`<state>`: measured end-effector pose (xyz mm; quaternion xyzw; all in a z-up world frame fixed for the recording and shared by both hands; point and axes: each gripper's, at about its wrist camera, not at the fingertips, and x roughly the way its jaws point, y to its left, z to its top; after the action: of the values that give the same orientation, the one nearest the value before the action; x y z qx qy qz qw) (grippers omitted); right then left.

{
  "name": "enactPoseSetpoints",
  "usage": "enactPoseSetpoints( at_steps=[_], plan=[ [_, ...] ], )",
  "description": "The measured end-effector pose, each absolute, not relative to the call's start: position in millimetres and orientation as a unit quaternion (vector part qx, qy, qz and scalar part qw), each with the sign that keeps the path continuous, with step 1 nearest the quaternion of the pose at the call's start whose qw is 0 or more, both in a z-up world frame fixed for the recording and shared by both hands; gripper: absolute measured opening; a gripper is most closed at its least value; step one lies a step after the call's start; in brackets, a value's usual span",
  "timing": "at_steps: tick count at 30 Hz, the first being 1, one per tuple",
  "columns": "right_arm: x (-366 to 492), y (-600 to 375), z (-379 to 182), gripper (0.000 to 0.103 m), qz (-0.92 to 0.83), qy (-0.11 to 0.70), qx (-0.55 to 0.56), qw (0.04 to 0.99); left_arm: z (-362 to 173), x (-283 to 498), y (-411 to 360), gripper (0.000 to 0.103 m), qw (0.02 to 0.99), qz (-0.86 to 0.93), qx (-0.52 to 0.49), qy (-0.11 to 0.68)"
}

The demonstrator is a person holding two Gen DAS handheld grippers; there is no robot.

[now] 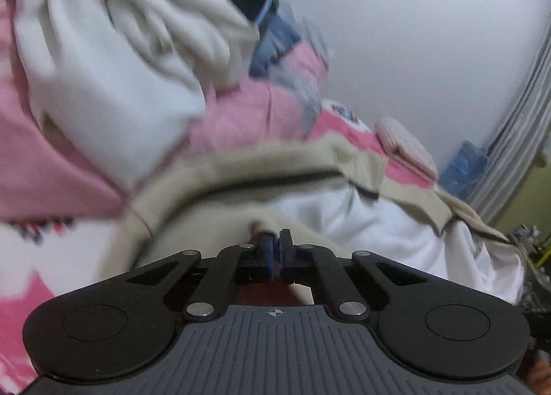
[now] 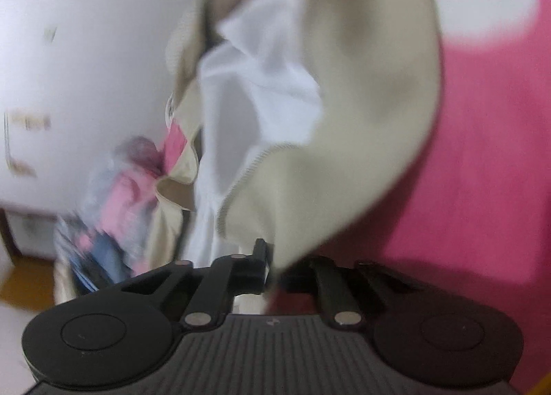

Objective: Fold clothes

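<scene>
Bed: the pink-and-white cover [image 1: 51, 188] carries everything; loose clothes are heaped toward its far edge, by the wall.
Clothes pile: a white knit [image 1: 113, 60] and blue pieces [image 1: 275, 43] lie crumpled on the pink cover, none of them folded that I can see.
Beige garment: the beige jacket with white lining [image 1: 261, 167] is stretched across the near edge of the bed between my two grippers, lining showing; I judge I hold it at two points so it hangs wide enough to lay flat.
Folded piece: a small checked stack [image 1: 406, 147] sits squared near the far right corner of the bed.
Left gripper [image 1: 275, 243]: my fingers are pressed together, pinching the beige edge.
Right gripper [image 2: 272, 257]: cloth drapes over my fingers and hides one; they look clamped on the beige hem, the garment hanging from it.
</scene>
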<state>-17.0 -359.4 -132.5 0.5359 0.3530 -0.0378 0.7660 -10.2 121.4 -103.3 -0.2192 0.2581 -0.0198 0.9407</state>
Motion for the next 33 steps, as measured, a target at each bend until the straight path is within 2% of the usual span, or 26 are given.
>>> enactPoseSetpoints(
  at_steps=[3,8,19,26,28,30,32,33],
  plan=[
    [-24.9,-355.9,-101.4,0.004,-0.029,0.386,0.461,0.799,-90.9,-12.3,134.2,0.000,0.938,-0.009,-0.230,0.260],
    [-50.1,-356.6,-75.9,0.004,-0.013,0.455,0.387,0.802,-85.3,-19.8,147.0,0.000,0.928,-0.018,-0.242,0.283],
    [-99.9,-341.8,-46.6,0.002,0.008,0.533,0.340,0.775,-72.8,-72.2,162.6,0.000,0.916,-0.038,-0.217,0.335],
    [-93.6,-343.7,-64.0,0.004,-0.010,0.545,0.340,0.767,-101.7,-77.4,154.1,0.000,0.902,-0.035,-0.181,0.390],
    [-93.2,-345.8,-66.0,0.009,-0.022,0.551,0.331,0.766,-109.7,-75.3,151.5,0.000,0.899,-0.038,-0.167,0.404],
    [-94.9,-349.5,-65.3,0.034,-0.042,0.556,0.322,0.765,-116.6,-72.7,150.4,0.000,0.894,-0.040,-0.151,0.420],
    [-100.3,-355.6,-59.8,0.046,-0.061,0.551,0.314,0.771,-122.8,-70.8,150.4,0.000,0.888,-0.044,-0.140,0.435],
    [-105.0,-359.9,-54.7,0.047,-0.071,0.543,0.310,0.777,-125.8,-69.9,150.3,0.001,0.885,-0.045,-0.134,0.443]
  ],
)
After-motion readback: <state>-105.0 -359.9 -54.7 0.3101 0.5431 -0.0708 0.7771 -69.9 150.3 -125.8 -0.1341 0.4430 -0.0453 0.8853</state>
